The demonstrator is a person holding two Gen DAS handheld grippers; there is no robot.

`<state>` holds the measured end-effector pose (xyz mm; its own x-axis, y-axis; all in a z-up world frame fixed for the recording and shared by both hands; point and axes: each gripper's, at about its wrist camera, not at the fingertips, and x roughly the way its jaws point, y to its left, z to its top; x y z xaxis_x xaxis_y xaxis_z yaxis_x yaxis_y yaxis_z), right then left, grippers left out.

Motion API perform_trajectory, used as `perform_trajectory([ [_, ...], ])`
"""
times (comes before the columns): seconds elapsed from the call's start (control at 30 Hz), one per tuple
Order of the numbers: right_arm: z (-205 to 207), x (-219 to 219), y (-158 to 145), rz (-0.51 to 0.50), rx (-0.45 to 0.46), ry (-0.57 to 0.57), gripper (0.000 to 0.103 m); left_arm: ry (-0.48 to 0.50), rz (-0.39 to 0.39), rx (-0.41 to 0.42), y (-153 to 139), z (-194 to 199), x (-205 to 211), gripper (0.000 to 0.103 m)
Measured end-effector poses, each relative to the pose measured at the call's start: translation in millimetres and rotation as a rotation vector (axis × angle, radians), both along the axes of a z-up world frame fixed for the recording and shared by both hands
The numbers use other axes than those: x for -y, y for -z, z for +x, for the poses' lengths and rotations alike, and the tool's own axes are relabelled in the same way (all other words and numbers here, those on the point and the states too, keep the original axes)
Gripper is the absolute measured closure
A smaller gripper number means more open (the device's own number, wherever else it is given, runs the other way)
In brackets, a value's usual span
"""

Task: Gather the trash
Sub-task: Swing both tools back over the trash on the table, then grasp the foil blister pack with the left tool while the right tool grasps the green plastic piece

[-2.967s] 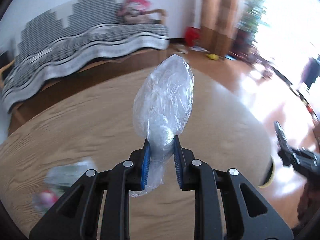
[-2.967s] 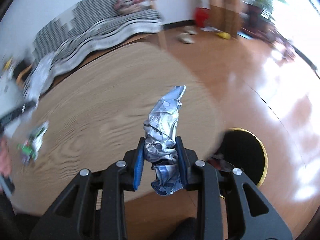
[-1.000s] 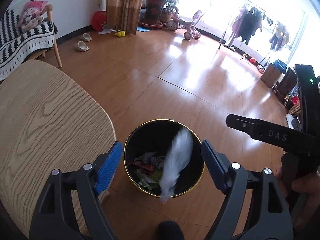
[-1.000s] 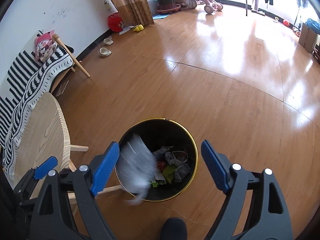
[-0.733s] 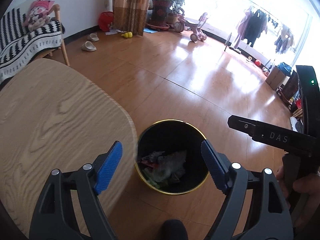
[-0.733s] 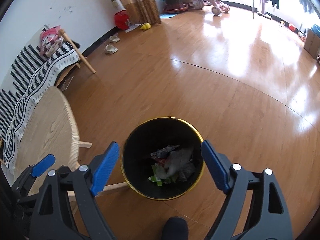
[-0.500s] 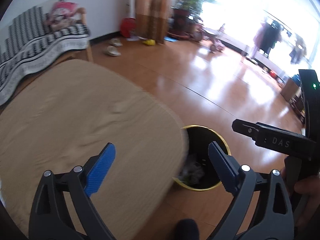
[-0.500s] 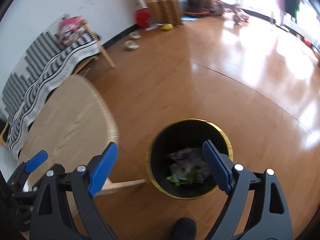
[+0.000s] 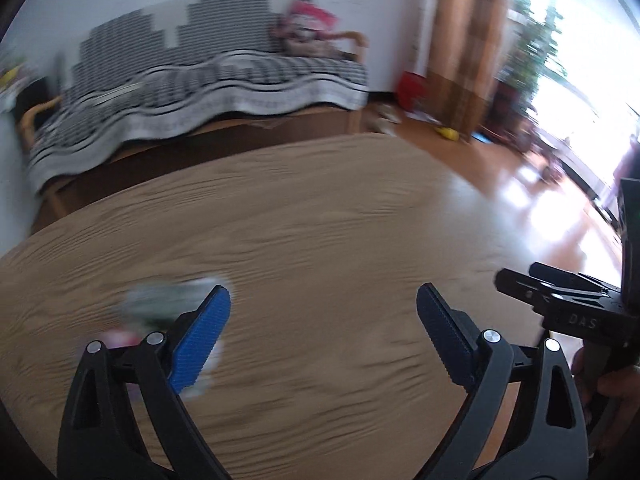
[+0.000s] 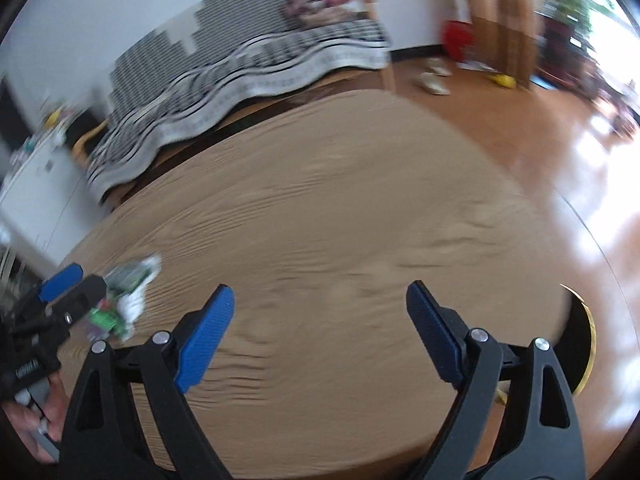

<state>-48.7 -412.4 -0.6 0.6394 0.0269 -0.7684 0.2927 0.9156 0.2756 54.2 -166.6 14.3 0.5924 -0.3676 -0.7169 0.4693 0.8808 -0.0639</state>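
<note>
Partly hidden, blurred wrapper (image 9: 168, 300) lies behind left gripper (image 9: 324, 320).

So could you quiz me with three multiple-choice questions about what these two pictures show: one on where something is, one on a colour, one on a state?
1. Where does the crumpled wrapper lie?
A. on the wooden table
B. on the sofa
C. in the bin

2. What colour are the pads inside the jaws?
A. red
B. blue
C. yellow

3. How do the jaws of the left gripper and right gripper stand?
A. both clamped on trash
B. one open, one clamped
C. both wide open with nothing between them

Answers:
1 A, the wrapper rests on the tabletop near its left side.
2 B, the ribbed pads are bright blue in both views.
3 C, only bare tabletop shows between each pair of jaws.
</note>
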Motion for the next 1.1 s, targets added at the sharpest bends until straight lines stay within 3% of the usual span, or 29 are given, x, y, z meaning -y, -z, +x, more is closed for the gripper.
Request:
perform_trajectory([
  [0.13, 37, -67, 1, 0.014, -0.006, -0.144, 0.018, -0.152, 0.03, 0.012, 2, 15, -91, 0.012],
  [0.27, 61, -136, 3, 0.028, -0.008, -0.275, 0.018, -0.311, 0.025, -0.042, 11, 27, -170, 0.012],
  [0.43, 85, -220, 12, 0.021, -0.02, -0.452, 0.018, -0.425, 0.009, -0.122, 28, 39, -231, 0.012],
  [0.57, 92, -265, 20, -0.054, -0.026, -0.531, 0.02, -0.451, 0.008, -0.179, 43, 48, -248, 0.012],
  [0.77, 108, -289, 32, -0.084, -0.039, -0.551, 0.037, -0.458, 0.014, -0.217, 57, 58, -252, 0.012],
  [0.9, 120, -293, 38, -0.071, -0.049, -0.556, 0.064, -0.433, 0.024, -0.233, 64, 62, -243, 0.012],
  [1.1, 116, -288, 20, -0.084, 0.013, -0.539, 0.065, -0.414, 0.049, -0.262, 76, 69, -231, 0.012],
])
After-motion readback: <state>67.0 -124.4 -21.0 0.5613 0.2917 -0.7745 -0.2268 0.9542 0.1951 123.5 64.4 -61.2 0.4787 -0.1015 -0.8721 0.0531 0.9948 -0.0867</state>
